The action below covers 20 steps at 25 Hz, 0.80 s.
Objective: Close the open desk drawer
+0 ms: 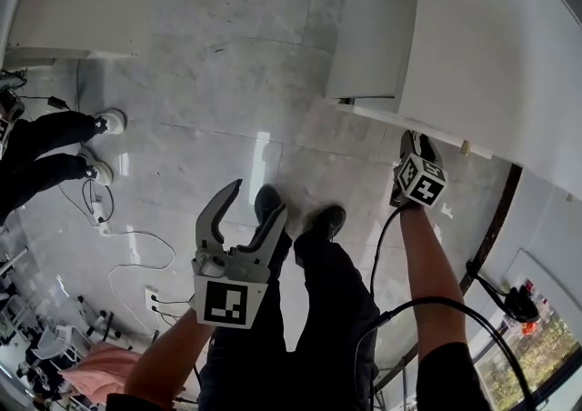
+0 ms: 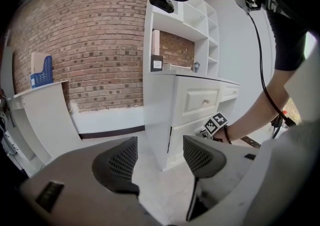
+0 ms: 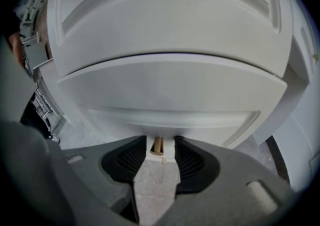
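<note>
The floor (image 1: 227,82) is pale grey stone tile with a soft sheen. Just ahead of the right gripper (image 1: 416,144), a white desk (image 1: 455,36) stands on it. Directly below the left gripper (image 1: 255,203), the wearer's two black shoes (image 1: 327,218) rest on the tiles. Well to that gripper's left, thin cables (image 1: 136,235) loop across the floor near a white power strip (image 1: 152,297). Farther left again stand another person's white sneakers (image 1: 111,120). Far ahead of the left gripper, a white counter (image 1: 64,9) rises from the floor.
</note>
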Available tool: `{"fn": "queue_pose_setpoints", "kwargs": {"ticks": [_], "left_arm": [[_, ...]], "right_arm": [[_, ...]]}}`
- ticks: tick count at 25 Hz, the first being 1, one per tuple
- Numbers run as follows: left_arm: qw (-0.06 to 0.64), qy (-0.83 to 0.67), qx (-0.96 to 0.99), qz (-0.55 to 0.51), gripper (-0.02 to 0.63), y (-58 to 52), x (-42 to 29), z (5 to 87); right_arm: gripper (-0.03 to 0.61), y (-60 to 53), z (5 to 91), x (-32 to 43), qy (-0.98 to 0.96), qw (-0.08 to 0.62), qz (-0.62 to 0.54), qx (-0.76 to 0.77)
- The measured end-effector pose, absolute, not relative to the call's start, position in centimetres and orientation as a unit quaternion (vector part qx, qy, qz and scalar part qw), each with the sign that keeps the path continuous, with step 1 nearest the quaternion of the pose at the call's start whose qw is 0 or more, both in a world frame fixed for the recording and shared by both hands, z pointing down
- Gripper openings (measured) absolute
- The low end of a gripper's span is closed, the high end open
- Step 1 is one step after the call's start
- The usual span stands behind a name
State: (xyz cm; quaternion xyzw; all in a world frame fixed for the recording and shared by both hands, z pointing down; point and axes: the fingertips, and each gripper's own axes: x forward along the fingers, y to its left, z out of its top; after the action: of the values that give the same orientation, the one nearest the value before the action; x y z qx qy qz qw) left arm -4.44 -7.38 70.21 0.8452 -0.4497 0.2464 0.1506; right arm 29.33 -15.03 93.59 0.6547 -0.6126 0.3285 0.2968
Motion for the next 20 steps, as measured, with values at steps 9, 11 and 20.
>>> {"fn": "queue_pose_setpoints", "kwargs": {"ticks": [9,11,20], "left_arm": [[0.163,-0.477,0.832,0.230,0.281,-8.1,-4.5,68.8],[0.157,-0.482,0.832,0.225,0.281,-8.6,-4.4,67.7],[0.140,-0.506,0.831,0.183,0.281,-8.2,-4.8,58.3]], "right_arm": [[0.179,-14.3,89.7,28.3,-0.638,0.305,0.313,0.634],[0.178,-13.4,87.1,26.8,-0.658,0.303,0.301,0.620],[0.114,-10.7,68.5,17.9,-0.752,0.244,0.233,0.566]]}}
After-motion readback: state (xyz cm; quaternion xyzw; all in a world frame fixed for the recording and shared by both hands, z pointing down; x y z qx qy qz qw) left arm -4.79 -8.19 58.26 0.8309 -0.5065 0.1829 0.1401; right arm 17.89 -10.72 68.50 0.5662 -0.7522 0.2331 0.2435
